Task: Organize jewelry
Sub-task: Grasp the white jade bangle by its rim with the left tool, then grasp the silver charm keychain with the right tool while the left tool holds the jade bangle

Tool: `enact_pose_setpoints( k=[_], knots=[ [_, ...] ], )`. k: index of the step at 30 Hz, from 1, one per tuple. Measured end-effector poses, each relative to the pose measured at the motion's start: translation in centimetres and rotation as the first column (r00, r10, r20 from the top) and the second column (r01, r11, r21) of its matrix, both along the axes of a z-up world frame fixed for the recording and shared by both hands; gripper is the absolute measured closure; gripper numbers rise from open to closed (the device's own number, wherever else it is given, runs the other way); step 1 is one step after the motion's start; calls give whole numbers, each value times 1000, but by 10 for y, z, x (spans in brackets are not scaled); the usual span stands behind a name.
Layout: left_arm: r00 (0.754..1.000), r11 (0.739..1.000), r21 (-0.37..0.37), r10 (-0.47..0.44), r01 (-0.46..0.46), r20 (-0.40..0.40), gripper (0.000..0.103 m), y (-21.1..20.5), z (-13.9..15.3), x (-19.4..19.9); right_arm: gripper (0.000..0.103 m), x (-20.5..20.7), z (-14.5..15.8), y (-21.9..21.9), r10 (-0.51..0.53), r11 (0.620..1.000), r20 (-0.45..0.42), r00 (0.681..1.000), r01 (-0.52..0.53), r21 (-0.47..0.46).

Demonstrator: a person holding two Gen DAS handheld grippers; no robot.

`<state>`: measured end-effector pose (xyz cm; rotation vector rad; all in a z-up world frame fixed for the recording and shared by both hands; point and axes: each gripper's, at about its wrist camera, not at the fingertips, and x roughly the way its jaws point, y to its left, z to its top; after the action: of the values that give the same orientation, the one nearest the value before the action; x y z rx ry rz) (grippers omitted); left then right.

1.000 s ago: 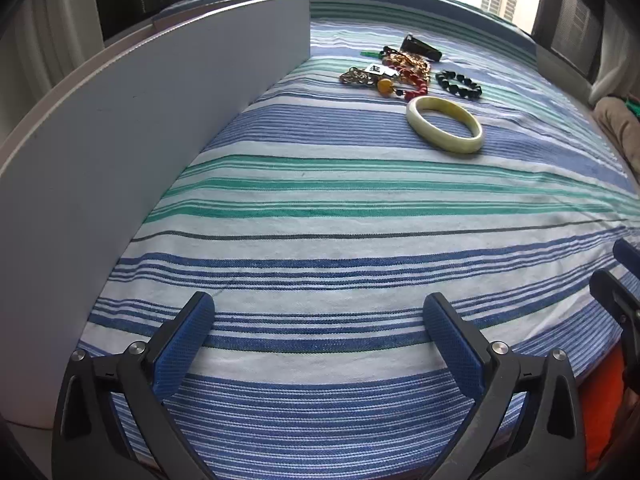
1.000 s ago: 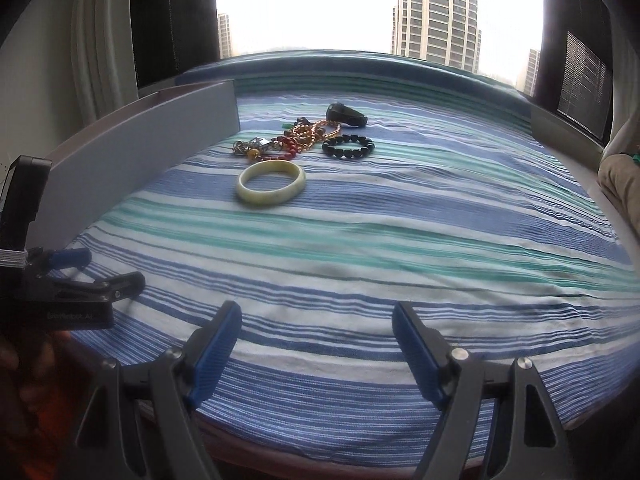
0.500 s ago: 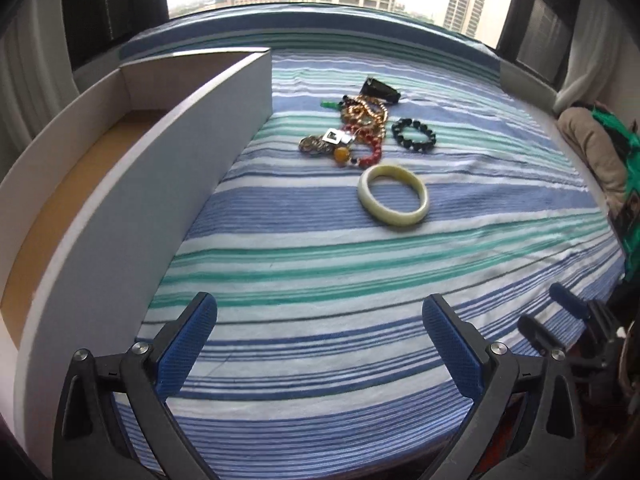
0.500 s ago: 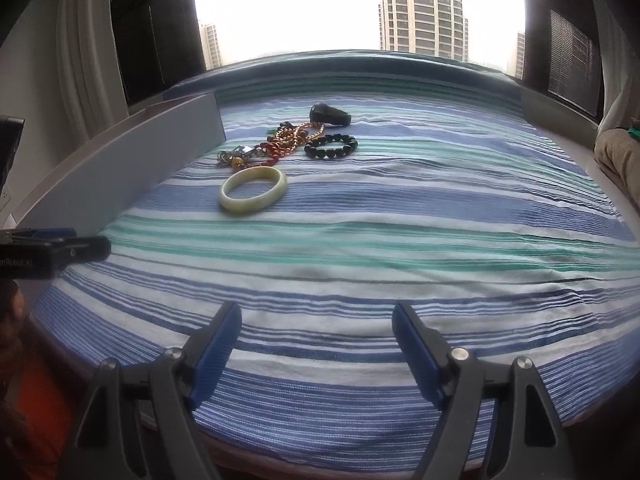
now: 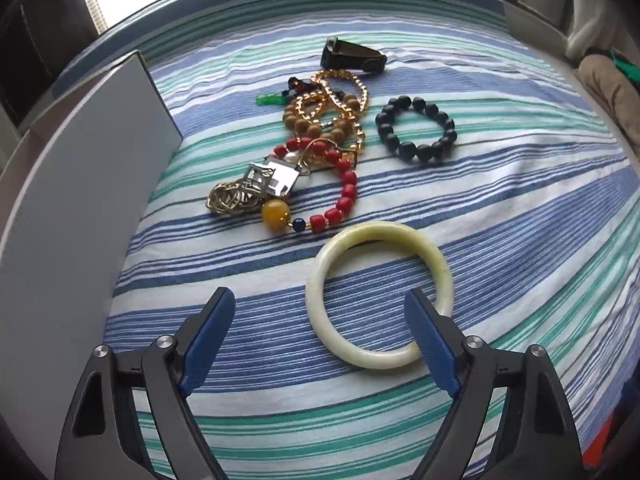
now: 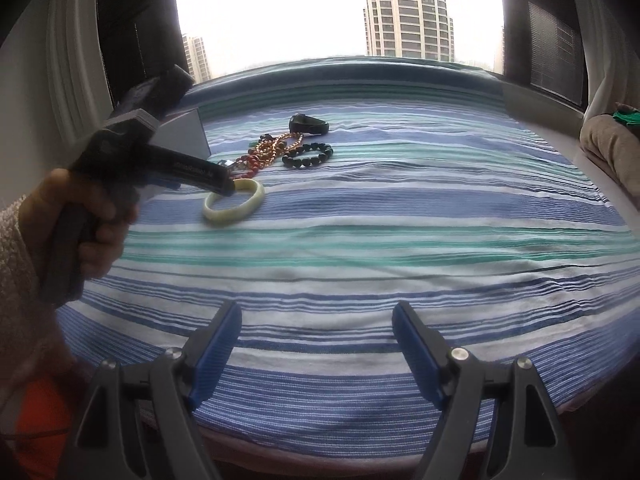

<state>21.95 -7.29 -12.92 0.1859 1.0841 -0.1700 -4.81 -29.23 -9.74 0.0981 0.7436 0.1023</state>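
On a striped bedspread, the left gripper hovers with its blue-padded fingers spread wide and grasping nothing; its right finger overlaps the rim of a pale jade bangle lying flat on the cloth, though contact cannot be judged. At 12 o'clock from the bangle sits a tangle of jewelry: a red bead bracelet with an amber bead, a cluster of metal rings, wooden beads and a gold chain. A black bead bracelet lies apart at 1 o'clock, a dark clip beyond. A white tray wall stands at 9 o'clock. The right gripper, fingers likewise released and empty, rests well back from the bangle, the person's hand at 10 o'clock.
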Motion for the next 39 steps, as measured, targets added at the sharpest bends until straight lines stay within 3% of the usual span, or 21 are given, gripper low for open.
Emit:
enact_pose_setpoints(
  k=[5,8,11,12,13,15,23,28,32,33,34,36,39],
  knots=[
    [999,999,-23,22,-23,-23,18,9,-1,-2,24,-3,-1,0,7,1000,7,1000,-7,1],
    [999,999,-44,24,-26,-41,25,14,0,-4,24,-1,-2,2,18,1000,-1,1000,-18,9],
    [999,999,-43,-15,13,-36,52,7,4,-10,24,-3,0,4,27,1000,5,1000,-27,6],
    [999,999,-42,-33,31,-35,71,3,6,-13,24,-4,0,4,28,1000,7,1000,-28,5],
    [999,999,-16,-38,37,-28,82,-1,7,-15,24,-5,0,4,27,1000,9,1000,-27,4],
    [999,999,3,-37,37,-27,95,-5,8,-15,24,-6,0,2,20,1000,9,1000,-20,5],
    [996,976,-200,79,-87,-47,95,43,29,-33,24,7,9,-21,58,994,-33,998,-54,94],
    [992,957,-260,126,-127,-21,95,76,45,-60,24,66,44,-49,125,977,-91,988,-106,186],
    [985,938,-303,174,-170,-13,95,104,56,-86,24,130,59,-39,212,957,-133,968,-178,229],
    [983,935,-306,184,-178,-9,95,109,57,-90,32,147,59,-30,235,952,-156,959,-195,235],
    [982,934,-306,191,-182,-2,95,113,58,-96,48,164,57,-20,267,941,-183,946,-216,261],
    [979,932,-308,202,-191,4,95,121,60,-106,61,199,48,6,335,905,-246,909,-239,351],
    [977,925,-322,215,-202,5,95,131,61,-117,61,245,27,49,385,859,-328,862,-206,468]
  ],
)
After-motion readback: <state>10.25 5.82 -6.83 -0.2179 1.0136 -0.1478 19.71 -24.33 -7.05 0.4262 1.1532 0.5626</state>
